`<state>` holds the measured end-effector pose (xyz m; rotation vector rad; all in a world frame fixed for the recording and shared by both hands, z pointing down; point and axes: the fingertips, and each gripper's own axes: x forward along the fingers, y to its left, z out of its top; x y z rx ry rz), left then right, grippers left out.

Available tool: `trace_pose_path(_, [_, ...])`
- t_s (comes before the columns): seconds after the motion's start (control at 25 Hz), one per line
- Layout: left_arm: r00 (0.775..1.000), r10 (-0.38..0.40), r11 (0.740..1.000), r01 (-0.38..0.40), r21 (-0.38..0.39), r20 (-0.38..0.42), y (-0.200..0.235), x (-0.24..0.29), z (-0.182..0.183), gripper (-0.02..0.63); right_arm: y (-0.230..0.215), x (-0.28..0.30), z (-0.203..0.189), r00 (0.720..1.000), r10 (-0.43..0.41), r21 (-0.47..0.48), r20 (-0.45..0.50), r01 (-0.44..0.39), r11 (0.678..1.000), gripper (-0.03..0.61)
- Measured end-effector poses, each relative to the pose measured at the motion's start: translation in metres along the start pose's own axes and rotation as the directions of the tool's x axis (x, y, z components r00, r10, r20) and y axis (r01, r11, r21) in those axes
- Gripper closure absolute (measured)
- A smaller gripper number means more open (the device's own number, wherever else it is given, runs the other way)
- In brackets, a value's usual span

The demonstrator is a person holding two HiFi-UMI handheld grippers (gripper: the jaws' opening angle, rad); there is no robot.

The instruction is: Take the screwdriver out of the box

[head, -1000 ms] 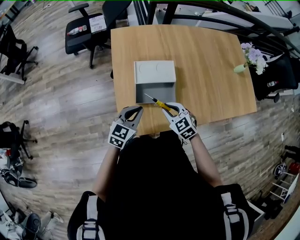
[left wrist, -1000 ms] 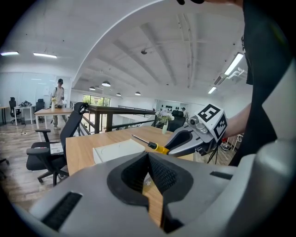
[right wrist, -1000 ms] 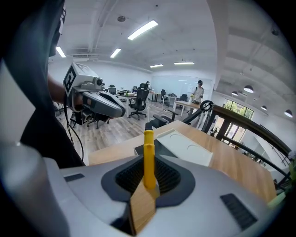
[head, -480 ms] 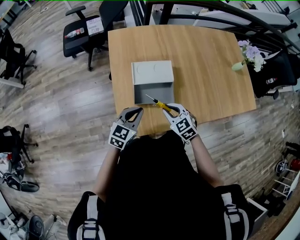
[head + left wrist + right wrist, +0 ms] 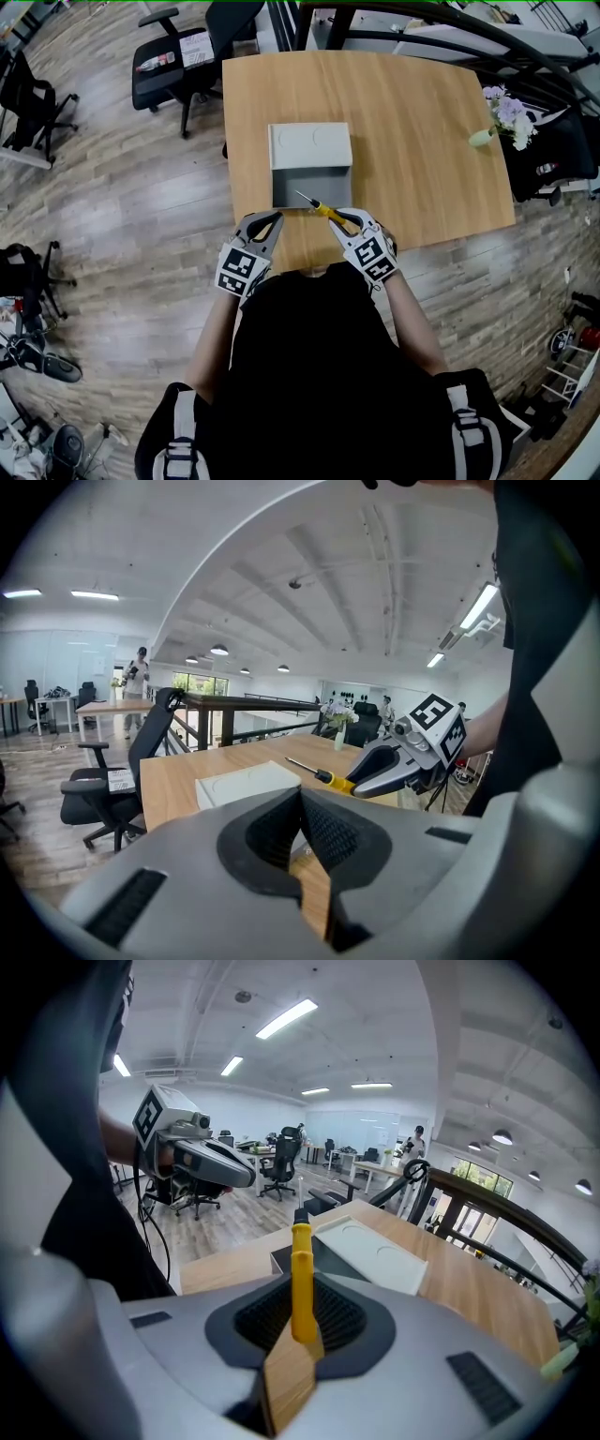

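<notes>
A yellow-handled screwdriver (image 5: 323, 208) (image 5: 301, 1269) is clamped in my right gripper (image 5: 343, 217) (image 5: 302, 1309). Its thin metal shaft points up and left over the near rim of the box. The grey box (image 5: 310, 178) lies open on the wooden table, its pale lid (image 5: 310, 145) folded back on the far side. In the left gripper view the screwdriver (image 5: 328, 779) sticks out of the right gripper (image 5: 370, 769) beside the lid. My left gripper (image 5: 275, 221) (image 5: 300, 797) hangs at the table's near edge, left of the box, its pads closed together on nothing.
The wooden table (image 5: 422, 131) stretches bare to the right of the box. A small vase of flowers (image 5: 502, 114) stands at its far right corner. A black office chair (image 5: 178, 56) stands beyond the far left corner, on the wood floor.
</notes>
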<state>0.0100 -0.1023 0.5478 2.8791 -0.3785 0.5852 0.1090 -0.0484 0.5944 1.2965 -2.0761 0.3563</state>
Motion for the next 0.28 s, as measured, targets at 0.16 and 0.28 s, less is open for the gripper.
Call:
trace_pose_path(0.16, [1.000, 0.017, 1.000, -0.017, -0.005, 0.003, -0.0006, -0.0002, -0.0004, 0.592, -0.0012, 0.0000, -0.0017, 1.000, 0.010, -0.019, -0.003, -0.010, 1.000, 0.497])
trace_pose_path(0.28, [1.000, 0.018, 1.000, -0.018, -0.008, 0.002, -0.0037, -0.0027, -0.0010, 0.592, 0.0026, -0.0013, -0.0047, 1.000, 0.014, -0.012, -0.006, -0.014, 1.000, 0.496])
